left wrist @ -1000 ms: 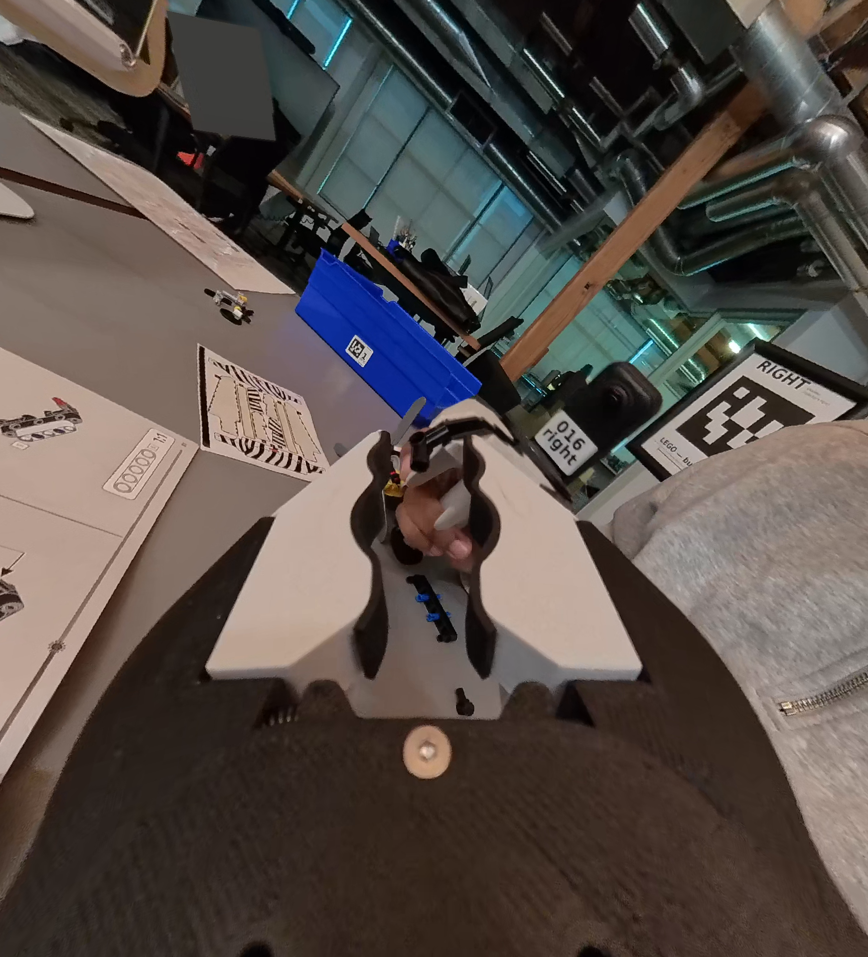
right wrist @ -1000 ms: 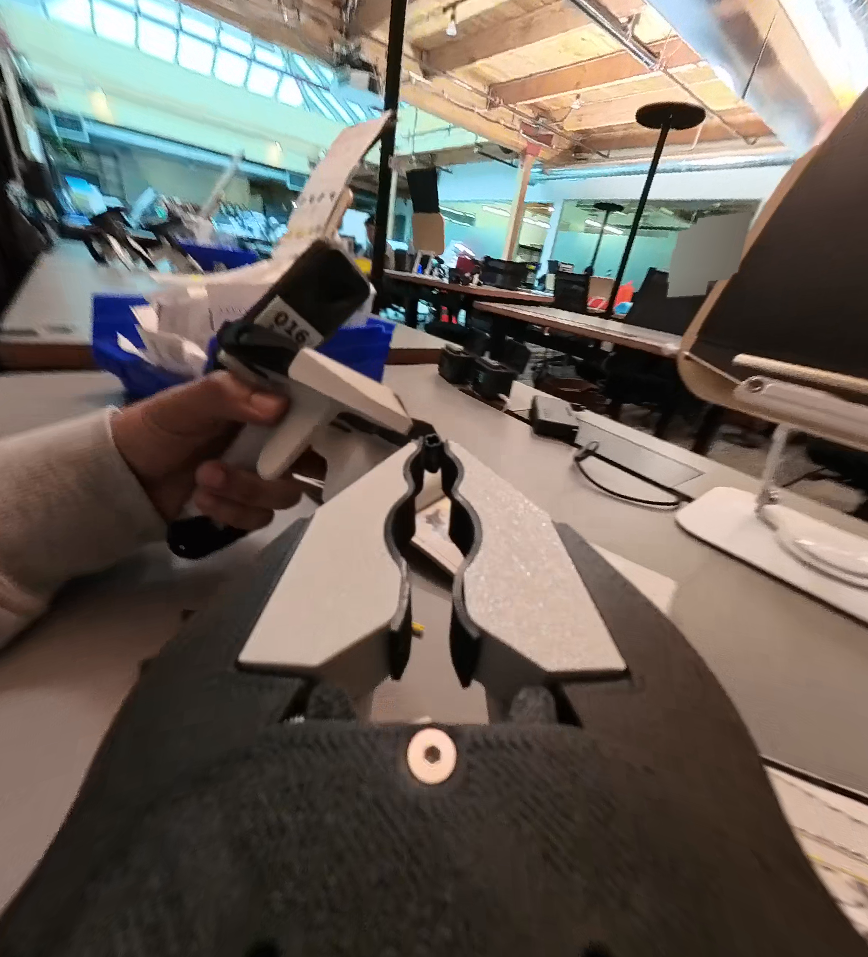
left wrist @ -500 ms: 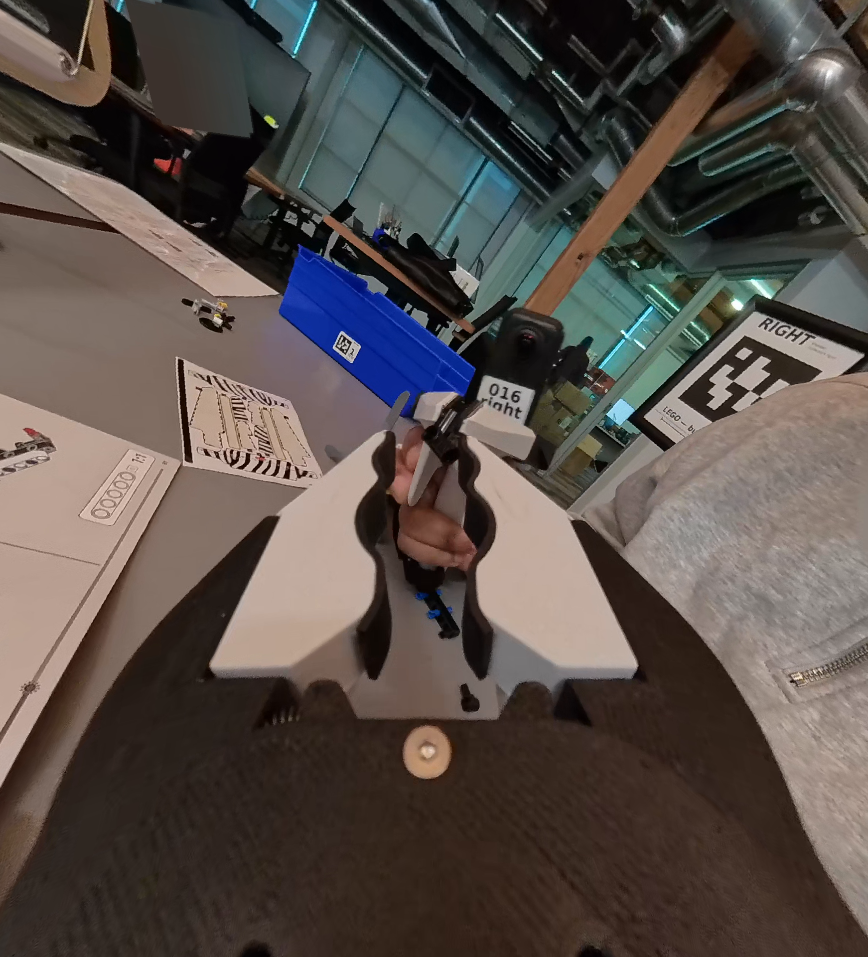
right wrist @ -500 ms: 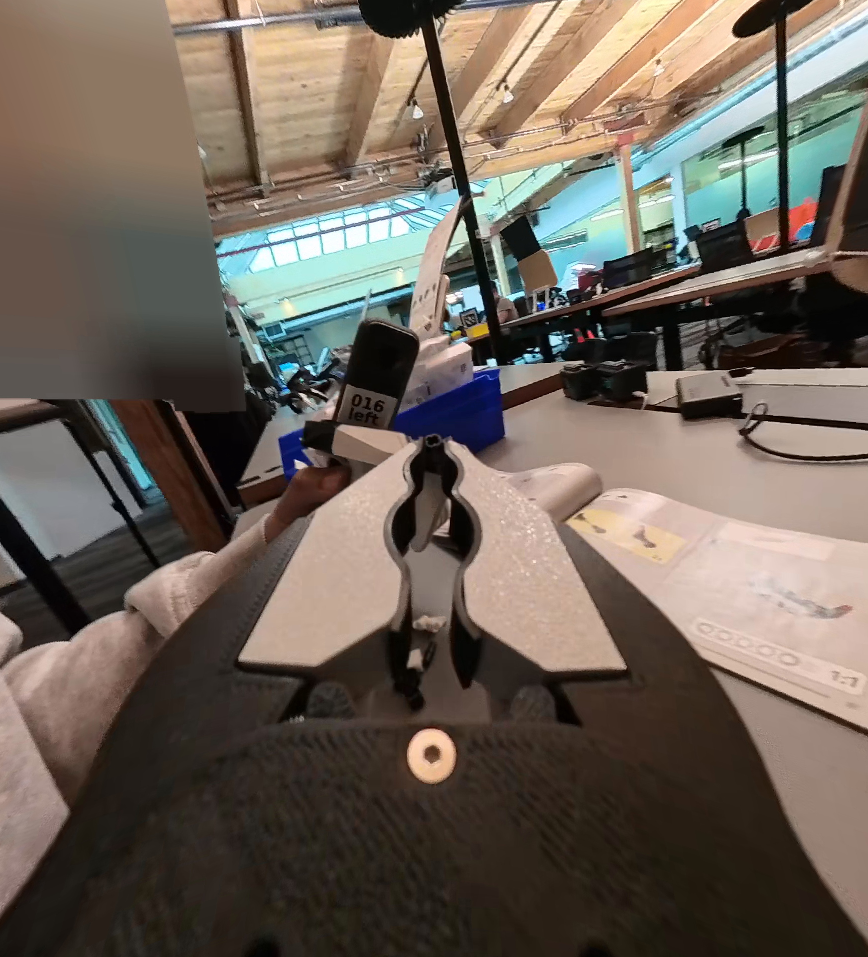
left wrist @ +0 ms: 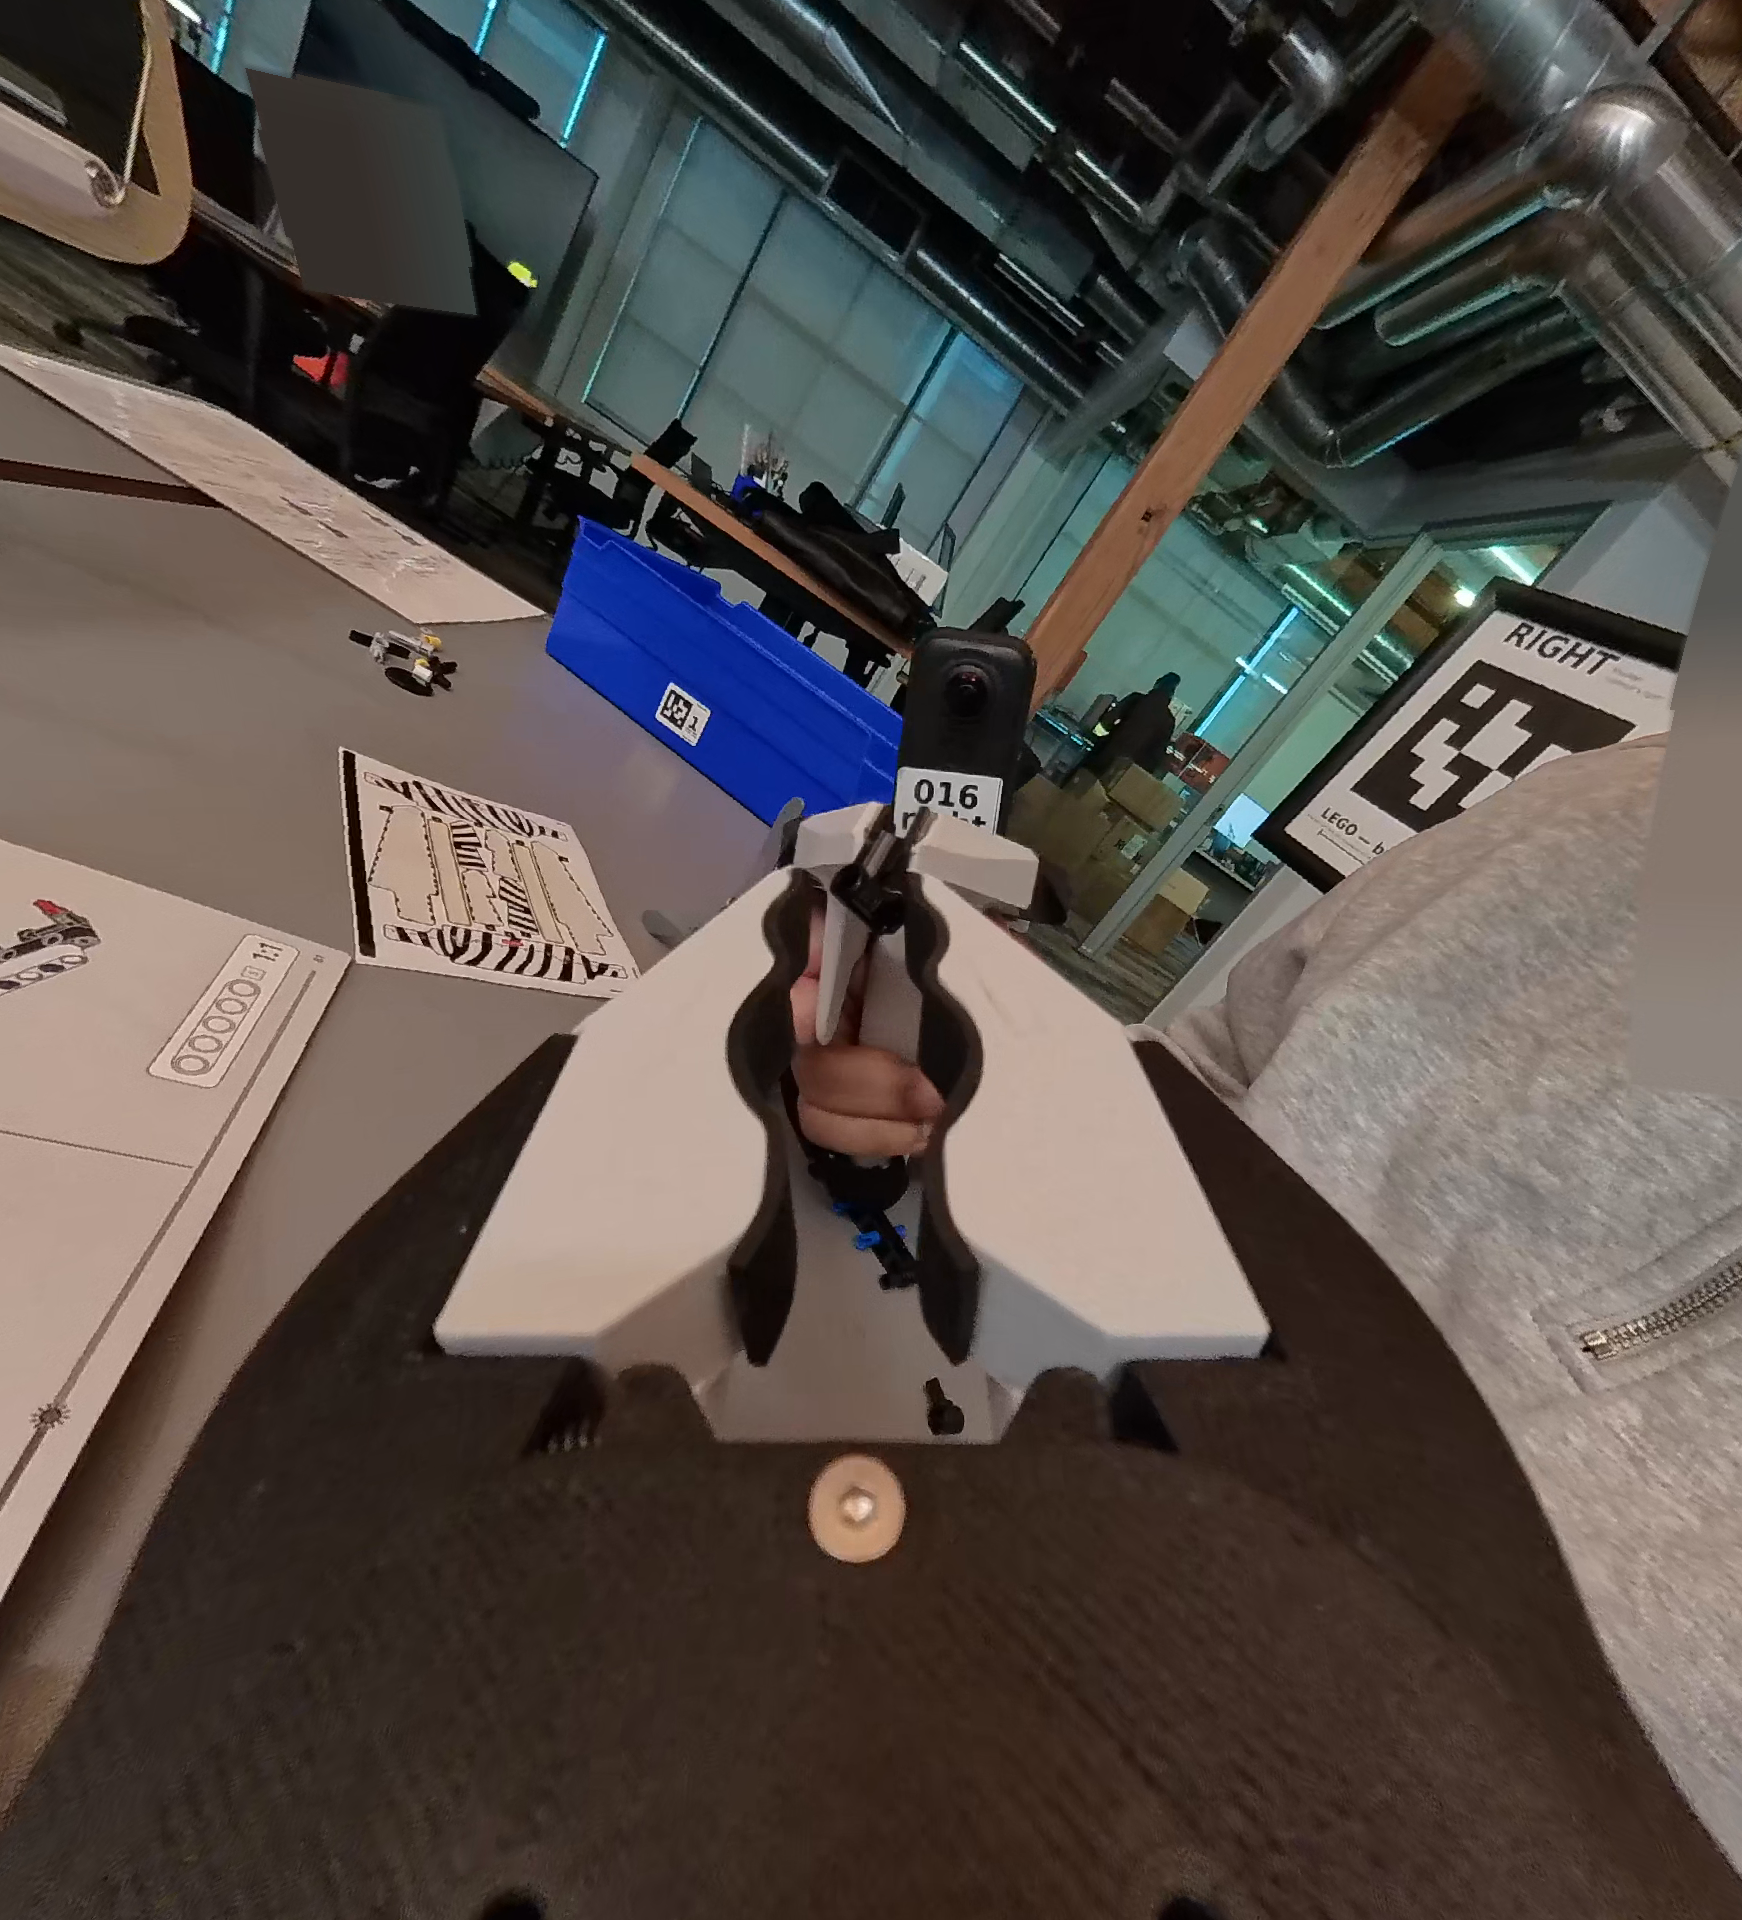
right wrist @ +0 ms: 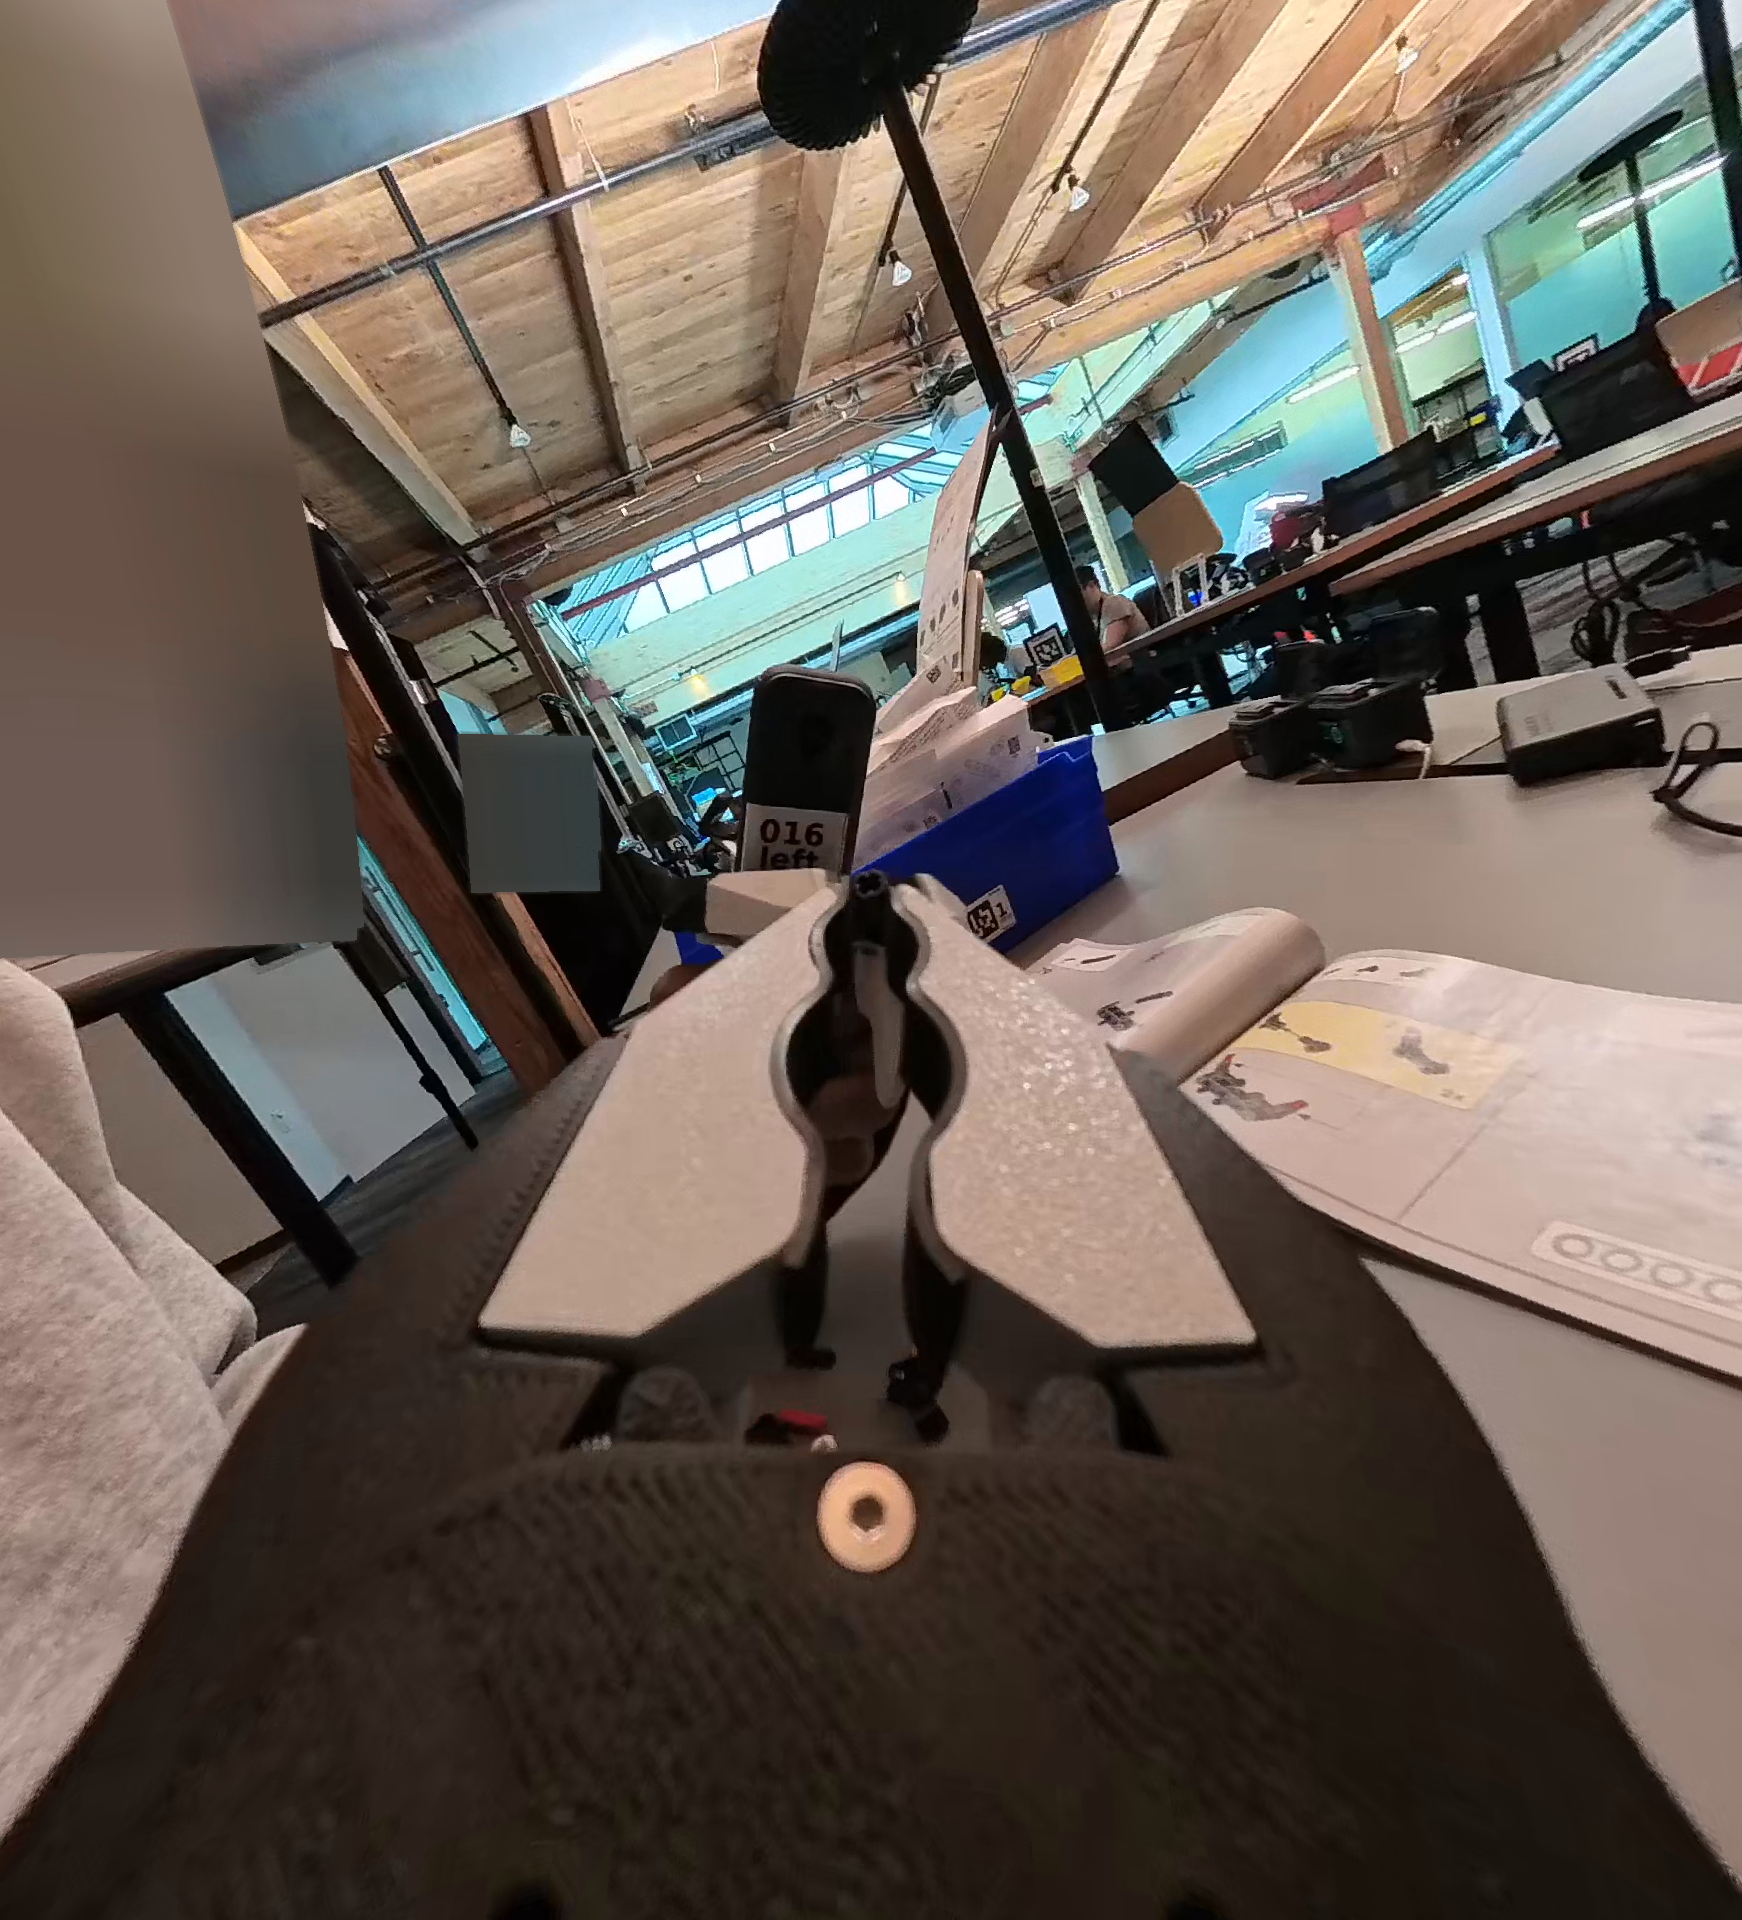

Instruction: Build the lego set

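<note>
Black lego piece (left wrist: 872, 883) betw. both grippers' jaw tips

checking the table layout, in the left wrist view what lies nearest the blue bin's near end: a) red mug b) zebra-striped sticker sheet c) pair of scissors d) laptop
b, the zebra-striped sticker sheet lies flat on the grey table just short of the blue bin.

**Obscured and cut-off items at the bench**

The instruction booklet (left wrist: 67, 1060) runs off the left edge of the left wrist view. The small lego assembly (left wrist: 405, 655) far up the table is too small to make out. Loose pieces (left wrist: 872, 1242) between the left gripper's fingers are partly hidden. The hand (left wrist: 862, 1101) beyond shows only through that gap. Grey patches cover parts of both views.
</note>
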`<state>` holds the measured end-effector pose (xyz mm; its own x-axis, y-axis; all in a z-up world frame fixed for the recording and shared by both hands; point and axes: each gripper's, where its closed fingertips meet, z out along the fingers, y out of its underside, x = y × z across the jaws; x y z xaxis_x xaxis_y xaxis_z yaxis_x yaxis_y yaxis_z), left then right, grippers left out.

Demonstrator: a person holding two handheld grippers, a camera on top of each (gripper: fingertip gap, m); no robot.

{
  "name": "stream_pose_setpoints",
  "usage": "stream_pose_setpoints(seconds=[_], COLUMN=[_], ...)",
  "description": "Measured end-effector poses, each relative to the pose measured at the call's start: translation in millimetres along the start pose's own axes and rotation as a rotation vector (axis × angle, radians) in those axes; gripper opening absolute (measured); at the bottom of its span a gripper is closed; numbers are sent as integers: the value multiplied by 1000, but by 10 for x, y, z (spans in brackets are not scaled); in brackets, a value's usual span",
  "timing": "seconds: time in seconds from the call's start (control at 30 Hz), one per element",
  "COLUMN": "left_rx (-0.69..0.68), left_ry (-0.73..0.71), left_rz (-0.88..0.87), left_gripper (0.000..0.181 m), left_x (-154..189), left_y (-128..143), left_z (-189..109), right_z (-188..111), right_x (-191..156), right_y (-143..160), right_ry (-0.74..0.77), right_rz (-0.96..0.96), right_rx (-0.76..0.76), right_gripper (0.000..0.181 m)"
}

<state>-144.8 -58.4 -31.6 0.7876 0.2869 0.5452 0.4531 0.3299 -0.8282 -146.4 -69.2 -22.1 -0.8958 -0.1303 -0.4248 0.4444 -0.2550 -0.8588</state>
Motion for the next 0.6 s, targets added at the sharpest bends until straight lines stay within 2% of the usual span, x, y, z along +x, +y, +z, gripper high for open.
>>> stream_pose_setpoints(seconds=[0.6], left_rx=[16], left_ry=[-8], left_rz=[68], left_gripper=[12], left_x=[47], left_y=[-42], left_z=[-15], right_z=[20], right_x=[-51], right_y=[-18], right_ry=[-26], right_rz=[13], right_rx=[19], right_gripper=[1])
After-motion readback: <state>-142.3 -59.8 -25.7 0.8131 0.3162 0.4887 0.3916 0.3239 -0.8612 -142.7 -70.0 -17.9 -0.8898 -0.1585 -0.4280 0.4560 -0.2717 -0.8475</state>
